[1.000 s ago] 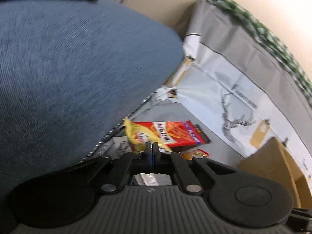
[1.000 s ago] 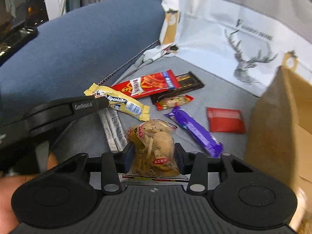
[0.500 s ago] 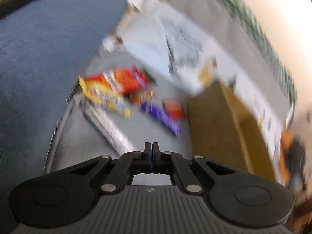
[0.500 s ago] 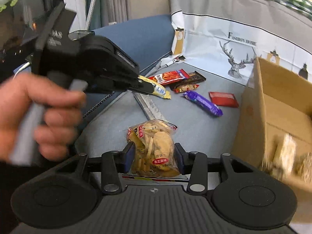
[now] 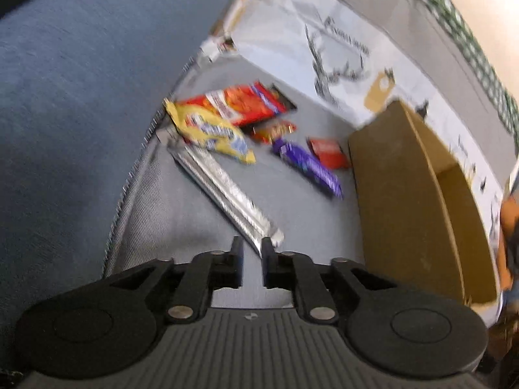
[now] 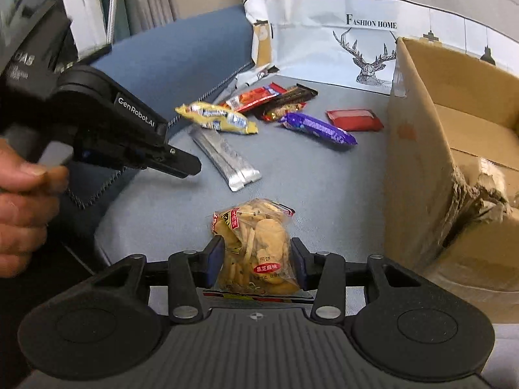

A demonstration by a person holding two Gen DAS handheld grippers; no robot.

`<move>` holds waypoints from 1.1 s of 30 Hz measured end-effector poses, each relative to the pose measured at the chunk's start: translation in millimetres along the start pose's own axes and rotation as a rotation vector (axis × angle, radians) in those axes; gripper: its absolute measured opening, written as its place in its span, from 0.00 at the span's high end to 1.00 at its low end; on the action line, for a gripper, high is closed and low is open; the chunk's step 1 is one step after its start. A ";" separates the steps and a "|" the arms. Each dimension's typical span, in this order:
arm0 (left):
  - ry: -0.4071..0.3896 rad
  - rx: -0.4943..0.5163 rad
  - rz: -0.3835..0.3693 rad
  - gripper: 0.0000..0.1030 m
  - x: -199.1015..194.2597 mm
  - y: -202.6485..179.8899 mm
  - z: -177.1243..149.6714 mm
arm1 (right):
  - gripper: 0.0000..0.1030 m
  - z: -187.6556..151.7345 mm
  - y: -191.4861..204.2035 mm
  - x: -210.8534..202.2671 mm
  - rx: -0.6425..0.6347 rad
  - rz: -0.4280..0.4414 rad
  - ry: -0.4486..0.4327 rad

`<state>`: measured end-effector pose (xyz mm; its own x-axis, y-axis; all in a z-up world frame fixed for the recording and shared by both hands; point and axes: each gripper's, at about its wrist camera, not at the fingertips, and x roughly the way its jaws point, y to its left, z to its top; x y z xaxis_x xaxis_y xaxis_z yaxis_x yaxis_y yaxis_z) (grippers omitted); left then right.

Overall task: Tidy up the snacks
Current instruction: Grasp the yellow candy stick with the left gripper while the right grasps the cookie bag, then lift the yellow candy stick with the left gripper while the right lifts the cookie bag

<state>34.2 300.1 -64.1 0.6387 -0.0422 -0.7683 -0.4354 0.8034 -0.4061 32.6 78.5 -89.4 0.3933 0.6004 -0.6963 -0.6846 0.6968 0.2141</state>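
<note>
- Grey sofa seat (image 6: pixel 324 194): snacks spread out, cardboard box (image 6: pixel 454 162) on the right.
- Right gripper (image 6: pixel 256 259) pinches cracker bag (image 6: pixel 256 246), jaws easing apart; box just right of it.
- Left gripper (image 5: pixel 249 259) opening, empty; silver stick pack (image 5: pixel 223 191) just ahead, long axis running away to the left.

Both grippers are matte black plastic. Behind the jaws of the right gripper (image 6: pixel 256 261) sits a ribbed dark grey deck, flanked by two broad round discs. Four slim linkage arms run forward from it to the fingers, each pinned with a silver screw head. The finger pads (image 6: pixel 215 261) are faced in blue. The left gripper (image 5: pixel 249 261) has the same build: ribbed deck, twin discs, silver screws, narrow black fingers. Along its side, back from the jaws, white lettering reads "GenRobot.AI". A pale grey handle sits in the person's hand (image 6: pixel 22 207).
</note>
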 end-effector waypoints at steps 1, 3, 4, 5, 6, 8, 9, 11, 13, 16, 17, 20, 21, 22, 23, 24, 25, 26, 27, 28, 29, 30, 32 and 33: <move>-0.041 0.002 0.020 0.85 -4.1 -1.4 0.9 | 0.51 -0.3 -0.4 1.4 -0.003 -0.008 0.000; -0.107 0.081 0.077 0.81 -10.9 -15.0 2.5 | 0.42 -1.7 -0.1 5.6 -0.017 -0.017 0.014; -0.125 0.149 0.105 0.73 -10.1 -25.4 3.6 | 0.36 -1.9 -0.2 7.5 -0.022 -0.016 0.022; -0.150 0.248 0.145 0.66 -7.6 -39.0 4.8 | 0.31 -2.2 0.2 8.9 -0.025 -0.016 0.030; -0.178 0.342 0.189 0.62 -4.8 -50.2 4.6 | 0.29 -2.0 0.3 10.0 -0.026 -0.013 0.033; -0.226 0.540 0.290 0.43 8.0 -71.0 6.2 | 0.27 -0.8 0.7 12.5 -0.027 -0.001 0.045; -0.226 0.614 0.320 0.40 17.3 -77.0 8.7 | 0.27 -0.5 1.2 13.8 -0.027 0.004 0.054; -0.215 0.695 0.366 0.26 35.0 -83.0 17.0 | 0.27 -0.4 1.6 17.6 -0.032 0.009 0.073; -0.164 0.736 0.424 0.18 56.7 -80.0 24.9 | 0.26 -0.4 2.4 21.7 -0.041 0.015 0.097; -0.103 0.782 0.492 0.18 81.2 -76.0 34.6 | 0.27 -0.1 2.3 27.1 -0.052 0.025 0.125; -0.066 0.789 0.497 0.18 88.3 -73.3 37.5 | 0.26 0.4 1.3 28.8 -0.050 0.029 0.132; 0.002 0.785 0.488 0.37 100.3 -64.6 39.5 | 0.27 0.6 -1.2 30.6 -0.043 0.037 0.145; 0.021 0.783 0.486 0.49 101.7 -62.9 38.2 | 0.27 0.8 -1.7 30.7 -0.042 0.039 0.147; 0.040 0.777 0.473 0.74 100.4 -61.4 37.0 | 0.27 0.7 -2.2 30.6 -0.042 0.042 0.149; 0.040 0.766 0.455 0.79 96.0 -61.1 34.7 | 0.27 0.6 -2.2 29.9 -0.043 0.042 0.148; 0.030 0.758 0.444 0.82 91.2 -62.0 32.3 | 0.27 0.7 -2.6 29.3 -0.044 0.042 0.147; 0.020 0.751 0.433 0.85 85.2 -61.9 30.2 | 0.28 1.1 -3.0 29.1 -0.045 0.042 0.146; 0.013 0.741 0.420 0.86 78.2 -61.8 28.1 | 0.28 1.5 -3.5 29.1 -0.043 0.042 0.145; 0.010 0.721 0.402 0.86 72.0 -62.2 27.1 | 0.29 1.6 -3.2 28.7 -0.040 0.040 0.143; 0.007 0.685 0.376 0.86 63.8 -60.8 26.2 | 0.33 1.6 -3.0 27.8 -0.038 0.035 0.139; 0.006 0.639 0.348 0.86 56.1 -59.7 25.9 | 0.38 1.8 -2.9 27.1 -0.037 0.032 0.133; 0.007 0.571 0.309 0.86 46.7 -56.6 25.4 | 0.41 2.4 -4.0 26.6 -0.037 0.029 0.128; 0.019 0.447 0.238 0.86 31.2 -48.6 20.9 | 0.45 1.6 -4.3 23.3 -0.034 0.026 0.116; 0.027 0.390 0.207 0.86 24.5 -44.7 16.7 | 0.46 1.4 -4.8 21.9 -0.031 0.025 0.110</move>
<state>79.9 273.0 -56.5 0.5444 0.1318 -0.8284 -0.2773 0.9603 -0.0295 45.3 88.9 -104.8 0.3075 0.5694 -0.7624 -0.7128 0.6686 0.2119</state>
